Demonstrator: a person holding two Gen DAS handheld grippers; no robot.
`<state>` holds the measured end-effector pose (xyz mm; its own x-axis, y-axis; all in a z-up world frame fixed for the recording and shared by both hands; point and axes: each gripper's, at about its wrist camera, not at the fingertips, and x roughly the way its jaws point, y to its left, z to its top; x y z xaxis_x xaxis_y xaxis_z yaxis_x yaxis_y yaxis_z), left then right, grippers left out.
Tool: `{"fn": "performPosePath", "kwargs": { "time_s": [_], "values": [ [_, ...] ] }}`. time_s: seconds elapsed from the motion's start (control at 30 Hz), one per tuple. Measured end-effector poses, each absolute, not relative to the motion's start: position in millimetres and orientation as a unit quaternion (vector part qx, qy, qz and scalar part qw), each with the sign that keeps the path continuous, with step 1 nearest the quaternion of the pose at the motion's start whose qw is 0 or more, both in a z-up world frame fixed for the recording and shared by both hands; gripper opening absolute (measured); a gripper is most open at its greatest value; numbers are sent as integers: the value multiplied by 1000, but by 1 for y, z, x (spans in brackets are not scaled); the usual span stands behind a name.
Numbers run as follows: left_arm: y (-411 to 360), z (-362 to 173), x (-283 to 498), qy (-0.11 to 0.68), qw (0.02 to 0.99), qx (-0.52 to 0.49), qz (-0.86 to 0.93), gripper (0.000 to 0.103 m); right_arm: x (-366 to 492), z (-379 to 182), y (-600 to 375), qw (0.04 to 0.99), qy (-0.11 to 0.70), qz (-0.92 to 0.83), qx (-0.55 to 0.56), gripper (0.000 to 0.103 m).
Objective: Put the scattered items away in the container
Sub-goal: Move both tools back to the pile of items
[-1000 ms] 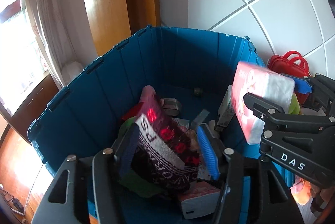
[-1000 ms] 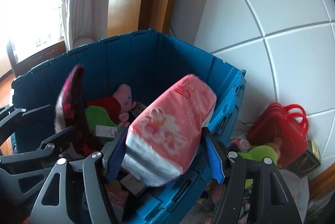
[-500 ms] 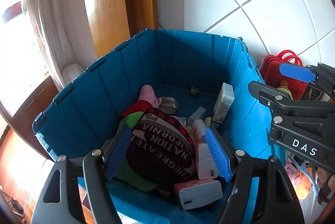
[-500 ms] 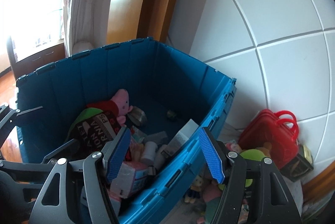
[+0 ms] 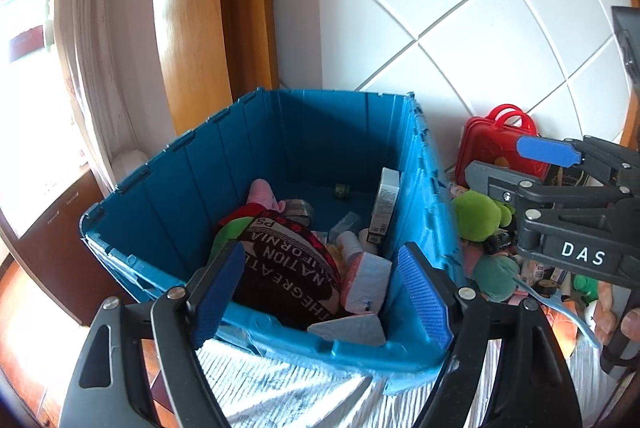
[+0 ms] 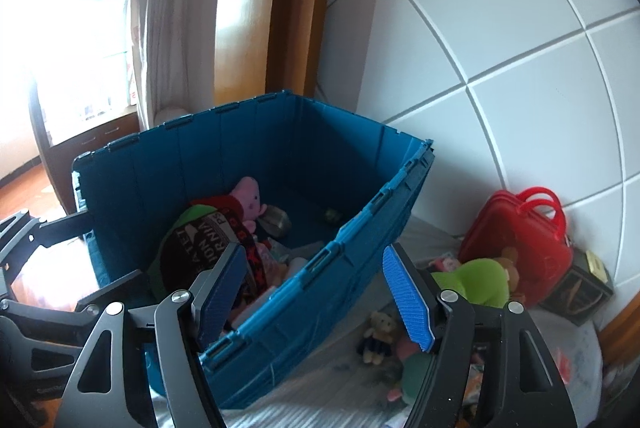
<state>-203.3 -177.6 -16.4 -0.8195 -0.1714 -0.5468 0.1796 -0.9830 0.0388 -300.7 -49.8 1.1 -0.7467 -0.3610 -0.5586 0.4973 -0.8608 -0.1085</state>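
"THE GREAT NATION CALIFORNIA" is showing on the dark cloth [image 5: 288,268] lying in the blue crate [image 5: 168,188]. The left gripper [image 5: 320,292] and right gripper [image 6: 316,292], marked "DAS", are both gaping empty, having released cloth and pink tissue pack [image 5: 366,282] a second ago.

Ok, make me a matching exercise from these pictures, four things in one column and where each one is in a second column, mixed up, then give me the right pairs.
Things:
1. pink plush pig
2. red toy case
3. green plush toy
4. small teddy bear

Places:
A. against the tiled wall, outside the blue crate
B. inside the crate, on the pile
C. on the cloth beside the crate's near corner
D. just in front of the red case, outside the crate

Pairs: 1-B, 2-A, 3-D, 4-C
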Motion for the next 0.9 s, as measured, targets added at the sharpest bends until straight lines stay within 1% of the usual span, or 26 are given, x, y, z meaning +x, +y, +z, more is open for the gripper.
{"fn": "performPosePath", "kwargs": {
  "time_s": [0.2,0.47,0.57,0.9],
  "values": [
    [-143,-27,-176,10,64,281,-958,79,-267,-9,-16,229,107,-929,270,71],
    [-102,-36,-162,7,37,283,-958,79,-235,-27,30,204,109,-926,298,71],
    [-85,-40,-164,2,20,287,-958,79,-226,-30,50,183,106,-930,302,71],
    [-15,-61,-179,-28,-64,310,-948,79,-207,-49,136,99,56,-935,335,71]
  ]
}}
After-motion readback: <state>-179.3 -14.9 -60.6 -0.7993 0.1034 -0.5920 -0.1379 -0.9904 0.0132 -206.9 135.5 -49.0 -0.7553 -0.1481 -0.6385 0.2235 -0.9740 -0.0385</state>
